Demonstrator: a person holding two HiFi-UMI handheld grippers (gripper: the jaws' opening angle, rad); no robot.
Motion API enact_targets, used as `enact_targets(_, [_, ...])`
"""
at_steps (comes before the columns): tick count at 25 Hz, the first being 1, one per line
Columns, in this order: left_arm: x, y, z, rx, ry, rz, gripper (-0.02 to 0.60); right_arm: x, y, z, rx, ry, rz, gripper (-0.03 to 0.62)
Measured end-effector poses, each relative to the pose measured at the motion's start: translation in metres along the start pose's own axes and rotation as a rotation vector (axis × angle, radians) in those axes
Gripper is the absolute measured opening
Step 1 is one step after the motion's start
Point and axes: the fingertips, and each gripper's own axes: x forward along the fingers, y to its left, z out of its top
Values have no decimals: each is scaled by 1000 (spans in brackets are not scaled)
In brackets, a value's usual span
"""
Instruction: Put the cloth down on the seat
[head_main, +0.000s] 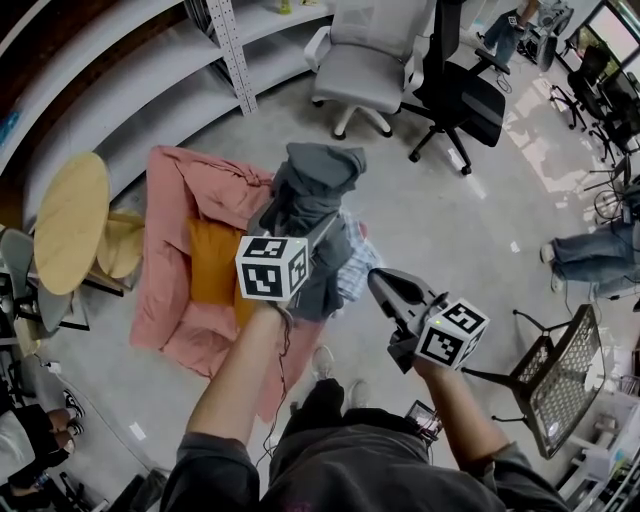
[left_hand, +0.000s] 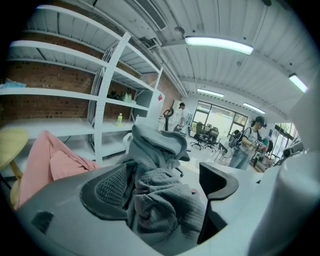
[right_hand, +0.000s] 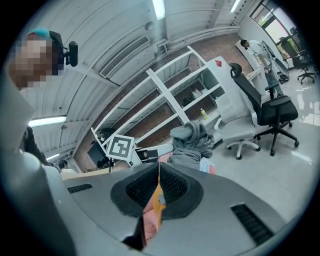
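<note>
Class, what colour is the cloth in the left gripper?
Grey cloth, clearest in left gripper view.

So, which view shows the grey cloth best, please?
Left gripper view: the grey cloth sits between its jaws, weave visible. Head view shows it bunched from above; right gripper view, small and distant.

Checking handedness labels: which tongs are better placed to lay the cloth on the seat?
Left. The left tongs grip the grey cloth by the pink-covered seat; the right tongs are shut and empty.
</note>
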Motion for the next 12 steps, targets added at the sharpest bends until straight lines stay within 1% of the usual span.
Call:
enact_targets(2, [-12,-9,4,44,-24,-5,420,0,6,4,-26,-2,6,17])
enact_targets(5, [-29,-22,11,92,-63,-6,304,-3,12,13,-49,-13,20,17])
enact_targets(9, [-50,-37,18,105,-122,-25,192,-7,20,21,-75,-30,32,17])
enact_targets(12, [-64,-44,20,117,-144,-22,120,-10,27,26,-93,-38,38,17])
